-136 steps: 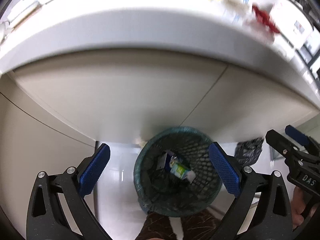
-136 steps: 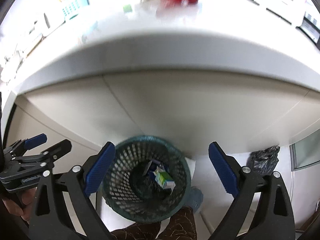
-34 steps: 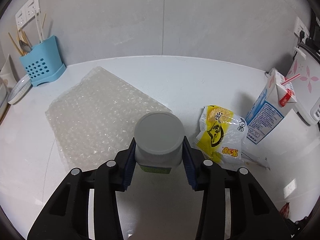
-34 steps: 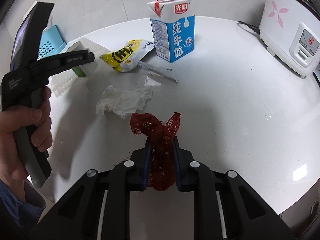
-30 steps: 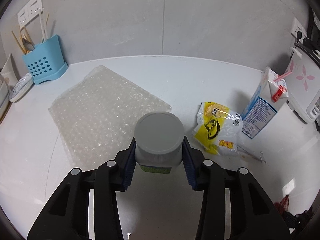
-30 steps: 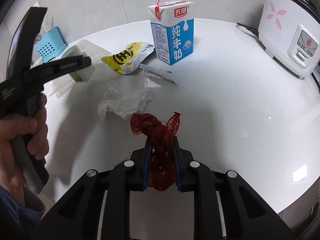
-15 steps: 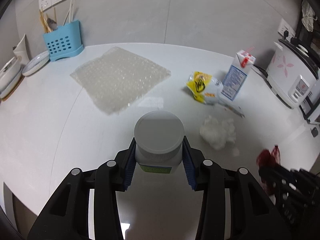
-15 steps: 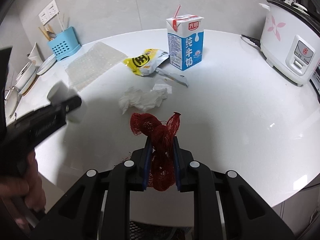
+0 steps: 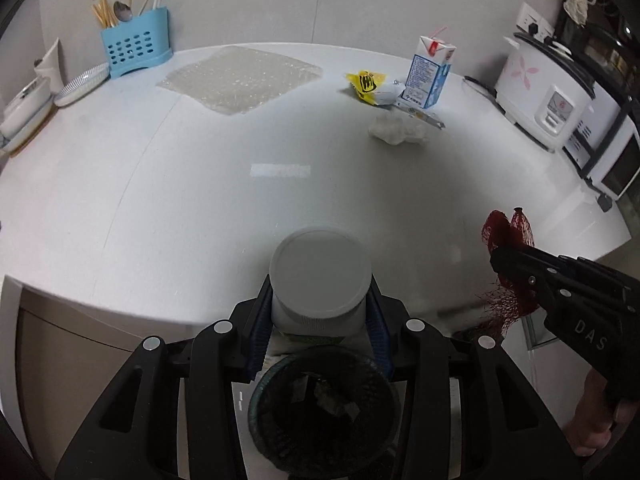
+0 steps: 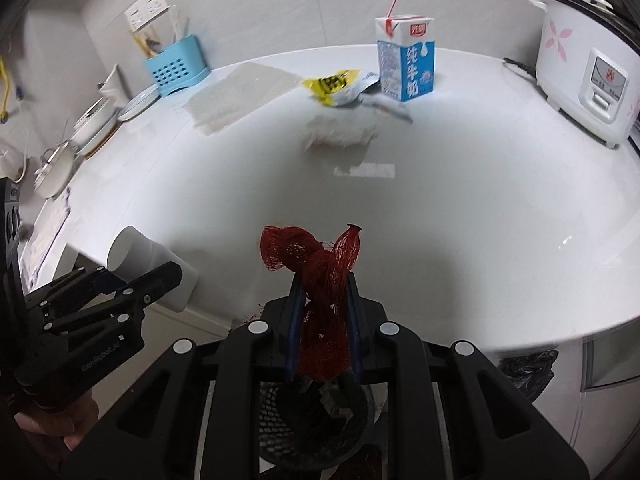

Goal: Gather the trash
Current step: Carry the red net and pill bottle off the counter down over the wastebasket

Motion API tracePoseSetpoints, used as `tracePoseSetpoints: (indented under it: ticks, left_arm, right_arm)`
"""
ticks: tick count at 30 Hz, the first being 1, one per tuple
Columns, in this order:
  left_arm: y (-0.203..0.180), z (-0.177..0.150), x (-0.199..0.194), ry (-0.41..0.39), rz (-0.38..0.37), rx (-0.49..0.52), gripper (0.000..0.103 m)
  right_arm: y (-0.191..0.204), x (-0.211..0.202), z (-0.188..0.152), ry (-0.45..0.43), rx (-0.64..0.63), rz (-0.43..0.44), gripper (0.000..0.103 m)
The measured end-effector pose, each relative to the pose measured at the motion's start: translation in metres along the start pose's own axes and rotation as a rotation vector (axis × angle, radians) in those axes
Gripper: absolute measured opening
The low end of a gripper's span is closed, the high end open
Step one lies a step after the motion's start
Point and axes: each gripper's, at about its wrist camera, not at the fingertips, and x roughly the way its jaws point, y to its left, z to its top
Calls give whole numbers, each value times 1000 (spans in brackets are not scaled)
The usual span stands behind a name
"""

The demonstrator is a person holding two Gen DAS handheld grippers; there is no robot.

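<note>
Left tool (image 9: 318, 320) grips a jar (image 9: 319, 276); right tool (image 10: 322, 320) grips red netting (image 10: 320, 280). Only the left view shows the bin (image 9: 324, 404) whole. Carton (image 10: 406, 60) on white worktop (image 10: 460, 184).

The milk carton (image 10: 406, 60) on the counter (image 10: 460, 184) carries the red brand patch "光明" near its top and, down its blue-and-white front, the large characters "纯牛奶"; the fine print on its side panel is too small to read. The yellow snack bag (image 10: 334, 86) beside it bears bold black characters, too blurred to make out. In the left wrist view the right hand-held gripper (image 9: 505, 254) has "DAS" in pale letters on its black body. In the right wrist view the left hand-held gripper (image 10: 150, 276) reads "GenRobot.AI" on its side. The rice cooker (image 10: 584, 64) shows a small red logo on its panel, unreadable.
</note>
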Motion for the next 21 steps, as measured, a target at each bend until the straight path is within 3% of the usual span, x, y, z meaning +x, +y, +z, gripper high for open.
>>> tracePoseSetpoints:
  ticks: [9, 21]
  left_arm:
    - [12, -45, -9, 9, 1, -19, 41]
    - [26, -119, 49, 105, 37, -19, 41]
  right_arm:
    - [23, -4, -56, 25, -45, 51, 18]
    - [26, 60, -128, 115, -52, 38, 18]
